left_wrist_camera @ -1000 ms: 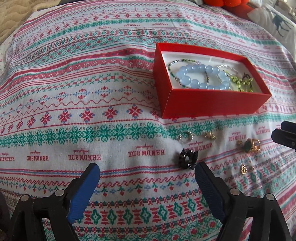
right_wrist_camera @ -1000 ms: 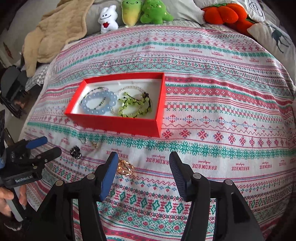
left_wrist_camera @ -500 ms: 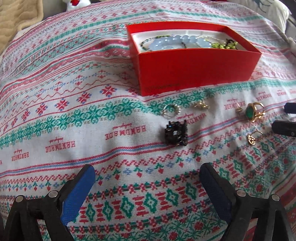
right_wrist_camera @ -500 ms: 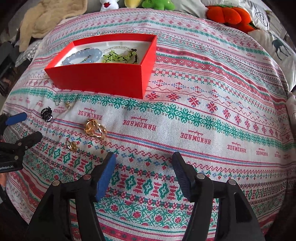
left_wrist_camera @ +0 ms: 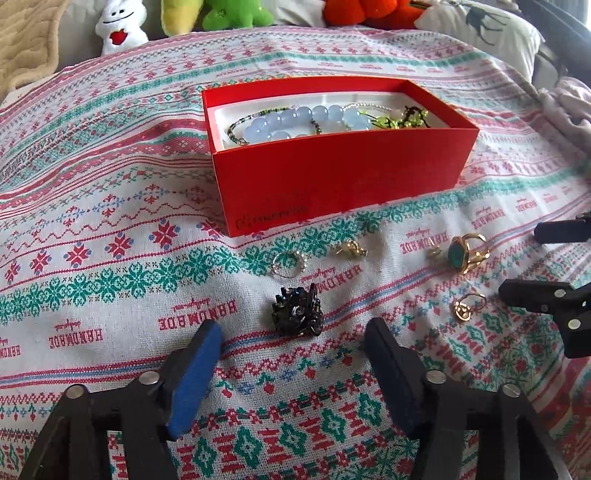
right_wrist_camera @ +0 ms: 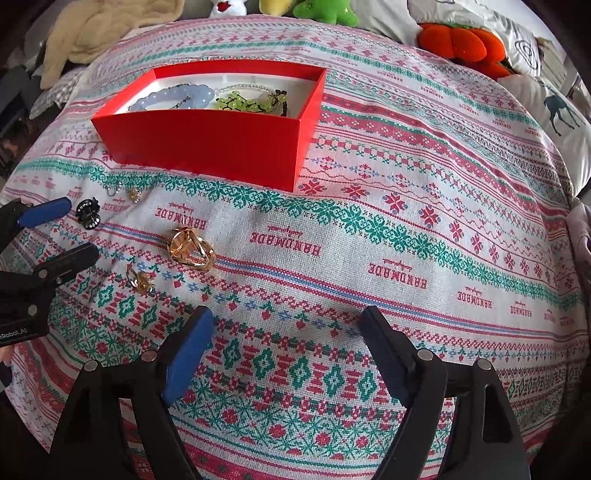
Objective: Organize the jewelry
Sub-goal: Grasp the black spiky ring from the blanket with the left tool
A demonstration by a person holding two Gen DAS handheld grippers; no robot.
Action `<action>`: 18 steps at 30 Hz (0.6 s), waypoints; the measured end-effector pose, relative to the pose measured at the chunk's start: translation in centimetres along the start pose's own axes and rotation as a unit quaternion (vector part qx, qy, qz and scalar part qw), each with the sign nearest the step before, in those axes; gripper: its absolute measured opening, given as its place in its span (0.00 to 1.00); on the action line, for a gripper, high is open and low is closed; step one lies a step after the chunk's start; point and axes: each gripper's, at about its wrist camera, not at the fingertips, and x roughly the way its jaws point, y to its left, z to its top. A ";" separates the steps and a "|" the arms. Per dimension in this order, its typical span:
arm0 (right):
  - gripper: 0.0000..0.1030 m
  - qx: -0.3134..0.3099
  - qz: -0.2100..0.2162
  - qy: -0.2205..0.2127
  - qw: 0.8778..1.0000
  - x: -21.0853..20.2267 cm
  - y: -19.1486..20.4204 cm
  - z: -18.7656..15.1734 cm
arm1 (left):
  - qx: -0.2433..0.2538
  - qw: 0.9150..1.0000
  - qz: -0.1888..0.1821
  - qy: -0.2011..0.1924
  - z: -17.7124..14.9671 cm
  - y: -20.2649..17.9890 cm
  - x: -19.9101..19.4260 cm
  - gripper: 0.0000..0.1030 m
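1. Jewelry: the black ring (left_wrist_camera: 297, 312) lies on the bed near the red box (left_wrist_camera: 343, 173), now just ahead of the left gripper (left_wrist_camera: 291, 354).
2. Its fingers are closing, empty.
3. The right gripper (right_wrist_camera: 284, 343) spreads wider, empty.

- This is a bedroom in a home: the work surface is a bed under a patterned cloth (right_wrist_camera: 369, 221) printed "HANDMADE".
- Soft toys (left_wrist_camera: 118, 26) and an orange plush pumpkin (right_wrist_camera: 461, 46) sit at 12 o'clock.
- A deer-print pillow (right_wrist_camera: 554, 110) lies at 2 o'clock, a beige blanket (right_wrist_camera: 96, 33) at 11 o'clock.
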 end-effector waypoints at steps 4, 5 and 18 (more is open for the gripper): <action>0.83 0.000 -0.001 -0.001 1.000 0.0 0.1 -0.1 | -0.007 1.000 -0.009 -0.001 0.2 0.1 0.1 0.44; 0.83 0.000 -0.002 -0.002 1.000 0.1 0.2 0.0 | -0.008 1.000 -0.012 0.000 0.2 0.1 0.2 0.42; 0.83 -0.004 0.000 -0.009 1.000 0.3 0.7 0.2 | -0.026 1.000 -0.003 0.009 0.3 0.0 -0.4 0.18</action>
